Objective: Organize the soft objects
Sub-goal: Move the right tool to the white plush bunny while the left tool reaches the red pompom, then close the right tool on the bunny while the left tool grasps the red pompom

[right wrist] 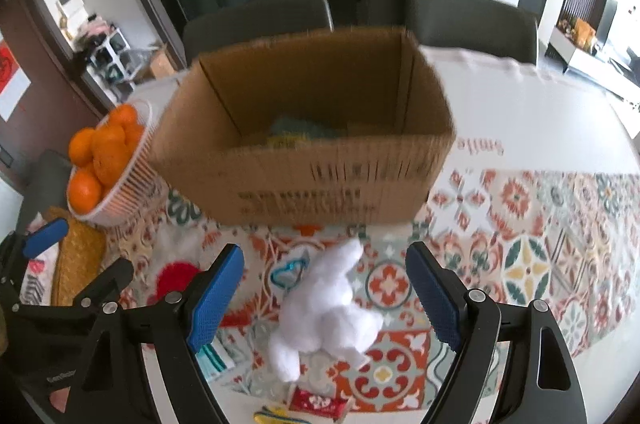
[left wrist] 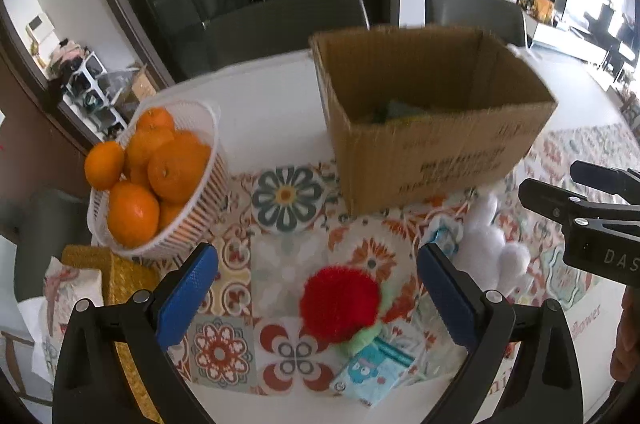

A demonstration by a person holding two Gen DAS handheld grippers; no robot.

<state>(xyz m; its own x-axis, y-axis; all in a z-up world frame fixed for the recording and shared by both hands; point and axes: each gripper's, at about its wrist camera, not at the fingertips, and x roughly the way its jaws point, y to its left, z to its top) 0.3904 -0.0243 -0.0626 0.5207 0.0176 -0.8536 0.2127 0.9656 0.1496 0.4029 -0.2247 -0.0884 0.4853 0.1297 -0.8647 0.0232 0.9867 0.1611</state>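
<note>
Patterned tablecloth (right wrist: 532, 264) covers the near table. Cardboard box (left wrist: 432, 152), open-topped, at 12 o'clock in both wrist views; something teal and yellow lies inside, too blurred to name, so some sorting looks done. White basket of oranges (left wrist: 160, 176) at 10 o'clock of the box, apparently not part of the job. White plush toy (right wrist: 328, 320) on the cloth, just in front of the box, between the right gripper (right wrist: 326, 304) fingers; jaws wide, pads clear of it, nothing held. Red spiky ball (left wrist: 340, 298) with a green soft piece beside it sits between the left gripper (left wrist: 318, 298) fingers; jaws fully spread, no contact. Small printed packet (left wrist: 376, 368) at 6 o'clock of the ball. Judgement: at least these remain outside the box; both pickups not yet made.
</note>
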